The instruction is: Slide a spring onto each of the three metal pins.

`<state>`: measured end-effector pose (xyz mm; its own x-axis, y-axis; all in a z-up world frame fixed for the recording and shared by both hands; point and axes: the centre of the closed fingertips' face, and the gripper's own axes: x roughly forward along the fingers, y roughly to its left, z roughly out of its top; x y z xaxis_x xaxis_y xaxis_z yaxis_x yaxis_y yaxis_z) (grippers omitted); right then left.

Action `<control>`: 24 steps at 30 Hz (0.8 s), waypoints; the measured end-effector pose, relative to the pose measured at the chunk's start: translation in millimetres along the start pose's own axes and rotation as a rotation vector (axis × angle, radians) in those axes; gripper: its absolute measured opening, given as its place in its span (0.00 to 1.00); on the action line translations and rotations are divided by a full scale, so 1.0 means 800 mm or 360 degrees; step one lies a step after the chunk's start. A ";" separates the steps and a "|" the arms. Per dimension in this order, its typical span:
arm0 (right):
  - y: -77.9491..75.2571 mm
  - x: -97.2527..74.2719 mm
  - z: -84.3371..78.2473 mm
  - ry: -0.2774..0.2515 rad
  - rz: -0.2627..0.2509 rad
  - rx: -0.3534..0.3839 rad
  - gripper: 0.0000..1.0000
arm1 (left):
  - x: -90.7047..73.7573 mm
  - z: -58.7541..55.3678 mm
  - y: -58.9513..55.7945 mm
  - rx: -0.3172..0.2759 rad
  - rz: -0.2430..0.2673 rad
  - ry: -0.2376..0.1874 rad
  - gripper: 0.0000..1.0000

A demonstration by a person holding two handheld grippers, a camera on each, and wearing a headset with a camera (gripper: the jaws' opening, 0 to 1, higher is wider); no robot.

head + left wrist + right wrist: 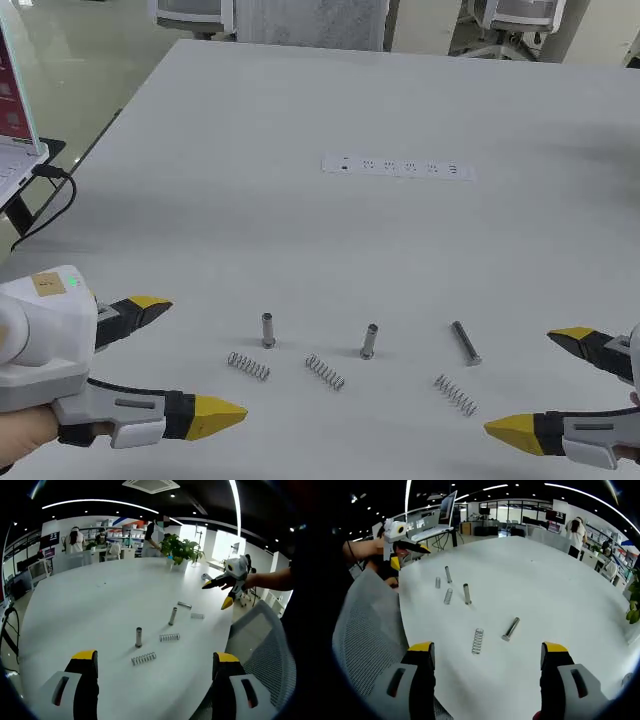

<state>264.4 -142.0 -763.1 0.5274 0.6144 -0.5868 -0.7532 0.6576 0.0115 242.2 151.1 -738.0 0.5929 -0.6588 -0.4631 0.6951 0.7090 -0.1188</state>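
Springs (325,372) all three loose on the bench (300,230) near its front edge, each just beside a pin (268,329), none slid on yet. Two pins upright, right pin (465,342) lying flat. Left gripper (200,357) and right gripper (520,382) wide open, holding nothing. Whole task left to do.

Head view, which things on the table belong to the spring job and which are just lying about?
For the job: left pin, middle pin, right pin, left spring, middle spring, right spring.
Just lying about: power strip, laptop, cable.
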 end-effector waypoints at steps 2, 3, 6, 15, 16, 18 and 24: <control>0.001 -0.001 -0.003 0.0008 -0.0001 -0.0007 0.86 | 0.000 -0.001 -0.001 -0.0001 -0.0002 0.0000 0.94; 0.001 -0.001 -0.004 0.0013 -0.0001 -0.0010 0.86 | 0.000 0.000 -0.003 -0.0004 -0.0006 -0.0003 0.94; -0.001 -0.002 -0.009 0.0038 -0.0005 -0.0022 0.86 | 0.000 0.000 -0.004 -0.0003 -0.0006 -0.0005 0.94; -0.003 -0.004 -0.011 0.0042 -0.0014 -0.0015 0.85 | -0.001 -0.001 -0.005 -0.0014 0.0001 -0.0009 0.93; -0.003 -0.004 -0.010 0.0041 -0.0013 -0.0015 0.85 | -0.001 -0.002 -0.005 -0.0014 0.0002 -0.0008 0.93; -0.003 -0.003 -0.011 0.0050 -0.0010 -0.0019 0.85 | -0.002 -0.004 -0.004 -0.0019 0.0003 -0.0004 0.93; -0.001 0.002 -0.008 0.0055 0.0003 -0.0023 0.85 | -0.002 -0.007 -0.003 -0.0024 0.0007 0.0008 0.93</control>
<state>263.2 -144.4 -769.0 0.5121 0.6003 -0.6143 -0.7601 0.6498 0.0013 237.1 151.9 -741.8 0.5942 -0.6543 -0.4679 0.6861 0.7158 -0.1297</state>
